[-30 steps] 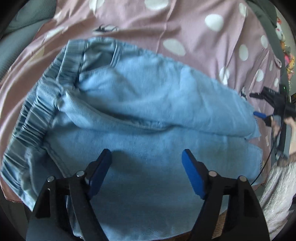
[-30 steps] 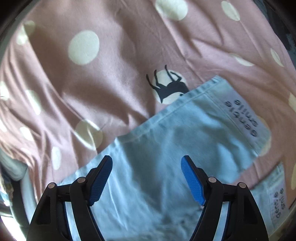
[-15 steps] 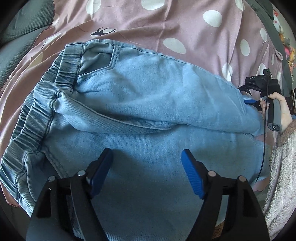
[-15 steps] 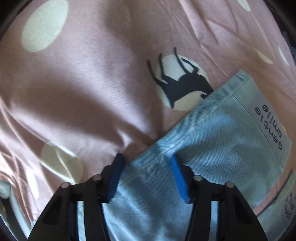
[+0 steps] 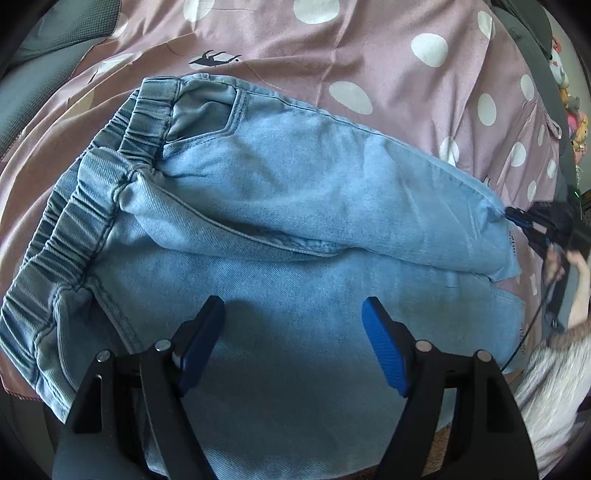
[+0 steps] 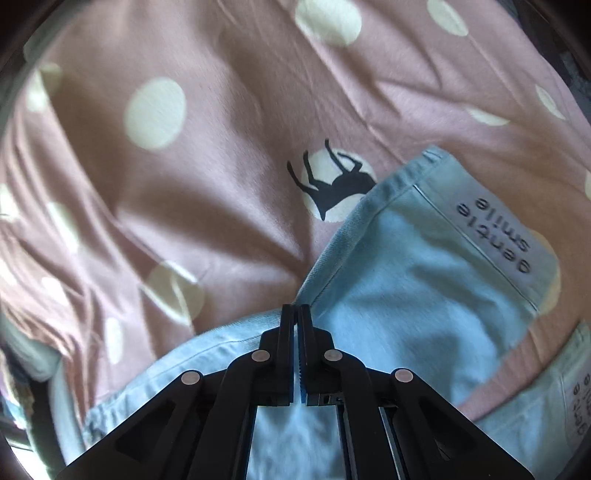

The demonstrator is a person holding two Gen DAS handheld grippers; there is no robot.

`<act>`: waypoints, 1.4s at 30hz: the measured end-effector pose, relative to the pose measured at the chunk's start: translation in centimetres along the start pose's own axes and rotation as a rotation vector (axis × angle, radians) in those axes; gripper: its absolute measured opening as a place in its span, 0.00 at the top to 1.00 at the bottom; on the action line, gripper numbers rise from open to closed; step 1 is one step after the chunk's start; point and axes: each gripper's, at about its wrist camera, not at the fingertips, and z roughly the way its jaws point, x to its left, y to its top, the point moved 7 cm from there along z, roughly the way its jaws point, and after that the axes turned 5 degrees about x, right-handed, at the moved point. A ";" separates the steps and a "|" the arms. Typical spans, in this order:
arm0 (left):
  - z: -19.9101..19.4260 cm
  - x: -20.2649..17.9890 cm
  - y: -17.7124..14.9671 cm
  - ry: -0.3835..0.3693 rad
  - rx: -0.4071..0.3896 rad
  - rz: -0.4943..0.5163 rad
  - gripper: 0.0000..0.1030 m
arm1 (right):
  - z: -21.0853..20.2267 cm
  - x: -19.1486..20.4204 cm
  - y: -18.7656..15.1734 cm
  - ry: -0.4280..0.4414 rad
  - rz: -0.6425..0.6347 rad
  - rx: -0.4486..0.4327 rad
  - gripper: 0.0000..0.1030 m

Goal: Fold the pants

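Light blue denim pants [image 5: 295, 206] lie on a pink polka-dot sheet [image 5: 388, 48], elastic waistband at the left, legs running right, one leg lying over the other. My left gripper [image 5: 293, 325] is open and empty, hovering over the near leg. My right gripper [image 6: 296, 314] is shut on the side edge of the upper leg [image 6: 406, 280], near its hem with the "gentle smile" label [image 6: 495, 236]. It also shows in the left wrist view [image 5: 517, 221] at the far right, pinching that leg's edge.
The pink sheet [image 6: 221, 110] is wrinkled, with white dots and a black horse print [image 6: 332, 184]. Grey cushions [image 5: 55, 33] border the sheet at the upper left. The person's fuzzy sleeve [image 5: 554, 387] is at the lower right.
My right gripper moved down to the pant leg's edge and closed on it, bunching the fabric. My left gripper stayed open over the near leg with little movement.
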 end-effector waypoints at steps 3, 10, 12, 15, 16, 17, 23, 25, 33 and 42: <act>-0.6 -0.7 0.0 -0.036 -0.005 -0.002 0.25 | -4.8 -0.2 -3.1 0.091 -0.029 -0.093 0.98; -2.1 -3.4 2.1 -0.106 -0.044 -0.030 0.23 | -10.1 -1.4 -9.5 0.174 -0.091 -0.191 0.98; -2.2 -4.6 3.4 -0.137 -0.047 -0.033 0.21 | -9.1 -1.0 -10.3 0.195 -0.083 -0.182 0.98; -1.5 -6.4 5.8 -0.179 -0.037 -0.048 0.22 | -7.7 -1.4 -10.9 0.204 -0.077 -0.168 0.98; -1.2 -6.9 6.5 -0.193 -0.031 -0.052 0.23 | -6.9 -0.7 -10.2 0.203 -0.077 -0.158 0.98; -0.9 -7.5 7.3 -0.199 -0.027 -0.056 0.23 | -6.6 -0.9 -10.3 0.202 -0.075 -0.148 0.98; 2.7 -10.1 11.4 -0.121 -0.008 -0.035 0.23 | -5.9 -2.0 -11.6 0.200 -0.048 -0.110 0.99; 4.6 -10.6 12.1 -0.140 0.037 -0.052 0.26 | -5.6 -2.3 -11.8 0.223 -0.030 -0.098 0.99; 8.7 -9.9 14.7 -0.153 0.070 -0.144 0.56 | -5.6 -3.9 -11.6 0.217 -0.033 -0.090 0.99; 5.7 -8.1 13.6 -0.211 -0.013 -0.178 0.92 | -4.5 -7.4 -10.4 0.267 0.134 -0.088 0.47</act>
